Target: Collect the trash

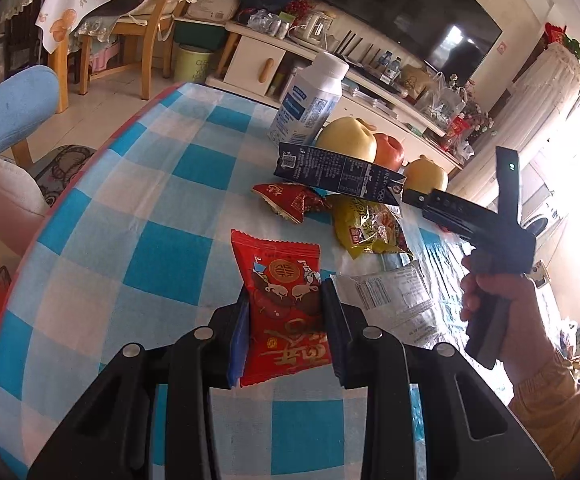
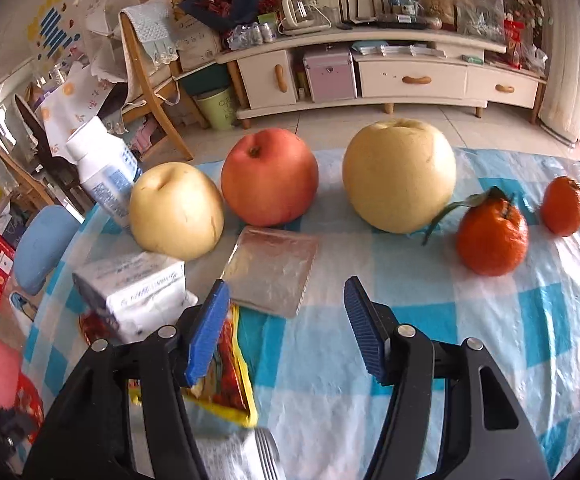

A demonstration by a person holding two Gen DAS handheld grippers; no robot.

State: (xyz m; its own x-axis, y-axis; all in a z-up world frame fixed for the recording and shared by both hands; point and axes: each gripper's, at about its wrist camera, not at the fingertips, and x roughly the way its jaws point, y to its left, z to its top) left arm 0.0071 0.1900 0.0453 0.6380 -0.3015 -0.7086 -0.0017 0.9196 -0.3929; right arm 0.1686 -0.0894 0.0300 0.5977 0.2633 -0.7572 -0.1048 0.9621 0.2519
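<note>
My left gripper (image 1: 283, 300) is shut on a red snack wrapper (image 1: 281, 308), which rests on the checked tablecloth. Beyond it lie a small red wrapper (image 1: 290, 202), a yellow wrapper (image 1: 364, 228), a silver wrapper (image 1: 394, 300) and a dark blue carton (image 1: 338, 172). A white bottle (image 1: 310, 100) stands behind. My right gripper (image 2: 285, 320) is open and empty above the table, also seen in the left wrist view (image 1: 422, 200) beside the carton. Ahead of it lies a clear silver wrapper (image 2: 273, 268). The yellow wrapper (image 2: 229, 376) lies under its left finger, the carton (image 2: 133, 288) to the left.
Two yellow pears (image 2: 175, 210) (image 2: 400, 176), a red apple (image 2: 269, 176) and two tangerines (image 2: 492, 236) (image 2: 562, 206) stand across the table (image 2: 490, 340). A blue chair (image 1: 13, 108) stands at the table's left edge. A TV cabinet (image 2: 410, 76) is behind.
</note>
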